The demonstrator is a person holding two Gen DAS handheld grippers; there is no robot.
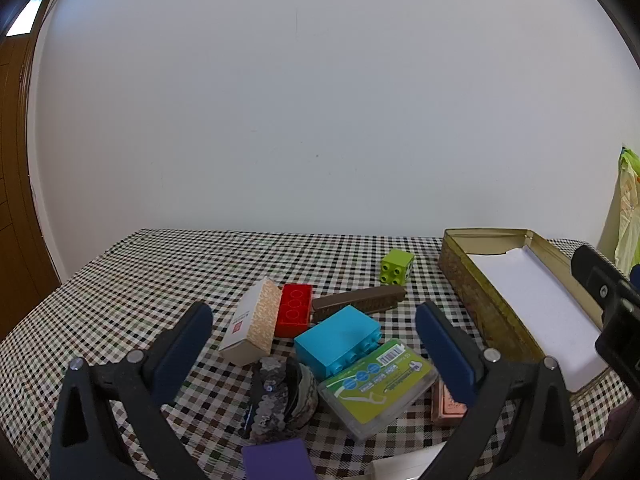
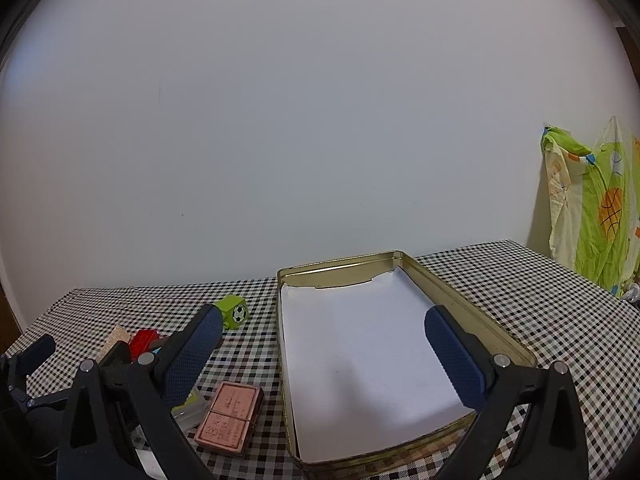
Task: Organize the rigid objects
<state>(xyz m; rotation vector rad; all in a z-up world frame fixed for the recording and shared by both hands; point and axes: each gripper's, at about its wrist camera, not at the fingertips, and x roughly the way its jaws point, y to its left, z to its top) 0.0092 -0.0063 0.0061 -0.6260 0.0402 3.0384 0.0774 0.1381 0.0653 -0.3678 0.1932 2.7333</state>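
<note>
In the left wrist view my left gripper [image 1: 314,316] is open and empty above a pile: a blue brick [image 1: 338,338], a red brick [image 1: 295,310], a white and tan box [image 1: 252,326], a green floss case [image 1: 378,386], a brown bar [image 1: 360,299] and a sequined fabric piece [image 1: 280,394]. A green brick [image 1: 396,266] lies farther back. A gold tin [image 1: 472,284] lined with white paper stands at the right. In the right wrist view my right gripper [image 2: 324,338] is open and empty over the tin [image 2: 480,320].
A pink stamped block [image 2: 230,418] lies left of the tin, also showing in the left wrist view [image 1: 446,404]. A purple card [image 1: 278,460] lies at the front edge. The checkered tablecloth [image 1: 140,276] covers the table. A green patterned bag [image 2: 596,208] hangs at far right.
</note>
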